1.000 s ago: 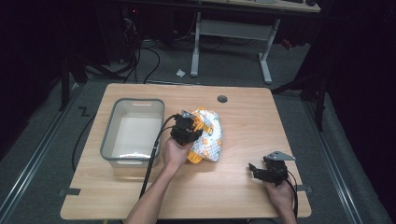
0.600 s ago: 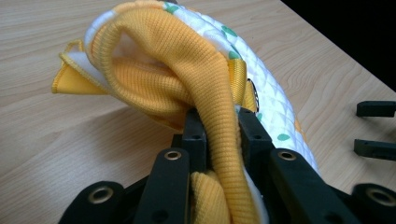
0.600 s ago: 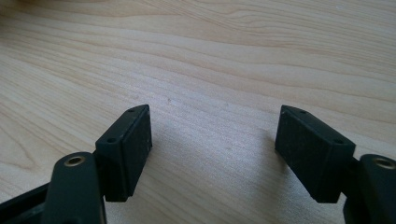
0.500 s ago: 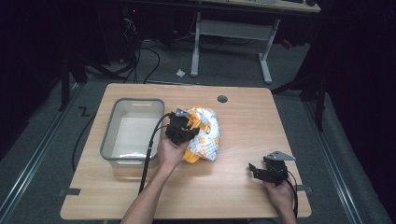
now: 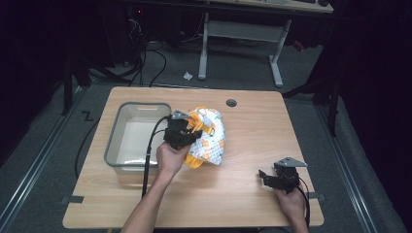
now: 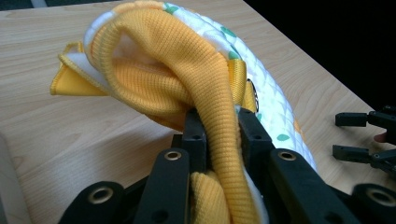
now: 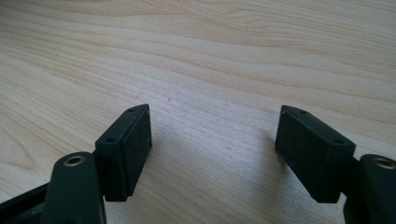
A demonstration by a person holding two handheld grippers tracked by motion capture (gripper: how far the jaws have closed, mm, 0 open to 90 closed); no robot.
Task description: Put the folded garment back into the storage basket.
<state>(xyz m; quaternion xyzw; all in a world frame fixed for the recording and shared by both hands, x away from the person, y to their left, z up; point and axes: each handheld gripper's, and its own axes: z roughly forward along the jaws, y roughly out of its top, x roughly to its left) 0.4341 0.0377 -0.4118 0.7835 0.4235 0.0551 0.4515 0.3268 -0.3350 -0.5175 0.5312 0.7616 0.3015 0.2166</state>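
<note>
**Left gripper clamps yellow-and-white cloth beside bin**

Left gripper (image 6: 217, 140) has its jaws pinched tight on a fold of the padded cloth (image 6: 187, 70); yellow ribbed knit band runs between the pads, bunched. Cloth is a quilted white piece with small green and orange print, yellow trim and a yellow strap, crumpled into a mound. In the high view the cloth (image 5: 211, 138) sits on the wooden table (image 5: 252, 194) near its middle, just right of the clear plastic bin (image 5: 119, 145), part of it lifted at the gripper. Left hand (image 5: 170, 158) wraps the gripper body from below, forearm coming in from the bottom edge, gripper angled toward the far right. Cable trails back along the bin's right wall. Right gripper (image 7: 212, 149) rests low over bare table at the near right corner, jaws wide apart, nothing between them, well apart from the cloth.
</note>
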